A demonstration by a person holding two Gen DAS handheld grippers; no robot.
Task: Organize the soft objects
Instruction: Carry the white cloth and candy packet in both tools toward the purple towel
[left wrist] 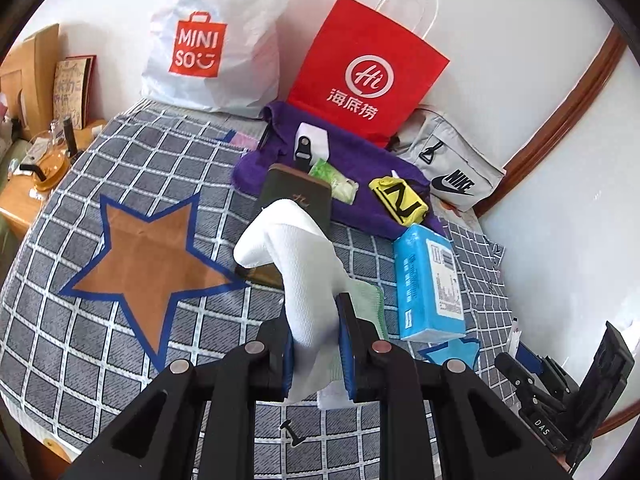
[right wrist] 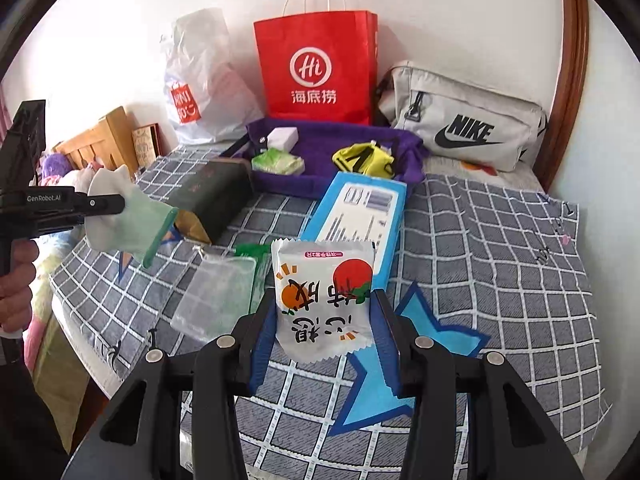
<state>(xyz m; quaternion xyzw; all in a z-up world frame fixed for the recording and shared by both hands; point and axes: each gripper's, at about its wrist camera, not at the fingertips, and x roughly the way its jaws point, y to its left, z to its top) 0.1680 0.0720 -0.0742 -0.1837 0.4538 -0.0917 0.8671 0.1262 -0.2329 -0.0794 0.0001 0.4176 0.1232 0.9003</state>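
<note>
Bright, even daylight across both wrist views.

The white wall (left wrist: 500, 40) is washed almost flat, and the red paper bag (right wrist: 316, 68) glows saturated. Shadows are soft and short under the blue tissue pack (left wrist: 430, 284). Heavy fisheye bend curves the wooden bed rail (left wrist: 560, 120) at right, with black vignette in every corner. Centre is sharp, and edges smear slightly.

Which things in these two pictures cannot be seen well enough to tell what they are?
- Red bag contents: both views, its walls hide them.
- Dark box: left wrist view, white cloth in the left gripper covers its near end.
- Blue pack: right wrist view, sachet in the right gripper hides its near end.
- Clear pouch: right wrist view, contents blurred.
</note>
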